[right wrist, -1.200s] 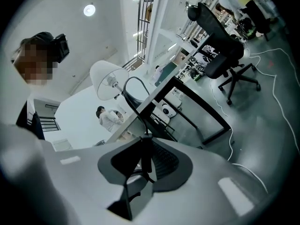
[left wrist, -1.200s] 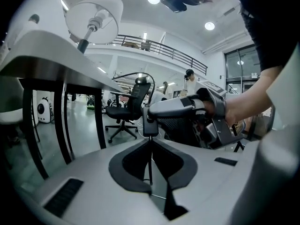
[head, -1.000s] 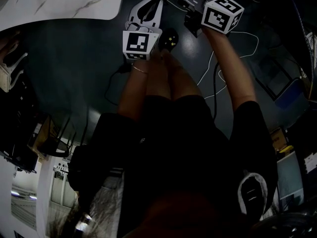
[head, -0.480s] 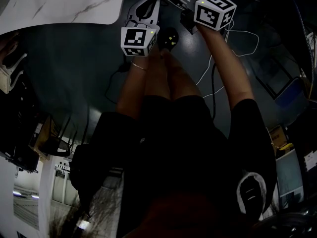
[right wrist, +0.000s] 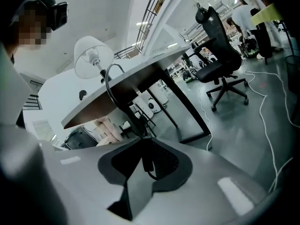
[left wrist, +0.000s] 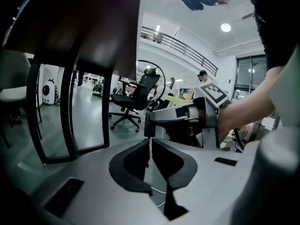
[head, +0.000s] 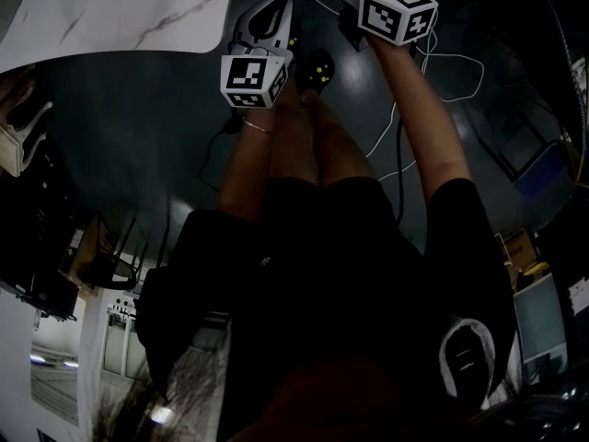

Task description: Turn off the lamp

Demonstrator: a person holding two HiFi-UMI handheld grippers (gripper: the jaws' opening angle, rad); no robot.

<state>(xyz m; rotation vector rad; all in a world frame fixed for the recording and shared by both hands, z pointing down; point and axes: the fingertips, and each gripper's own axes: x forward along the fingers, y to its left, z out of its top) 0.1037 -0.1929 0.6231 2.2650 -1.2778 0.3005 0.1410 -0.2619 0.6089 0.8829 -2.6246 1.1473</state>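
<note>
A lamp point(right wrist: 93, 55) with a white shade stands on the table point(right wrist: 140, 74). Its black cord point(right wrist: 108, 86) hangs off the table edge and runs down into my right gripper point(right wrist: 140, 138). Those jaws have just been closing and are shut on the cord, which curls between the pads. In the left gripper view the right gripper's tip point(left wrist: 149, 124) sits just ahead. A thin stretch of cord drops from it into my left gripper point(left wrist: 149, 142), whose jaws stand almost together on it. In the head view both marker cubes point(head: 250, 79) point(head: 397, 12) are low beside the table point(head: 110, 7).
Black office chairs point(right wrist: 220, 64) point(left wrist: 136, 97) stand on the grey floor behind. Dark table legs point(left wrist: 70, 107) rise at the left. White cables point(head: 442, 72) trail over the floor by the person's shoe point(head: 315, 70). People stand far back.
Both grippers have sunk a little and drifted left in the head view, the right one more than the left. Their grips look the same.
</note>
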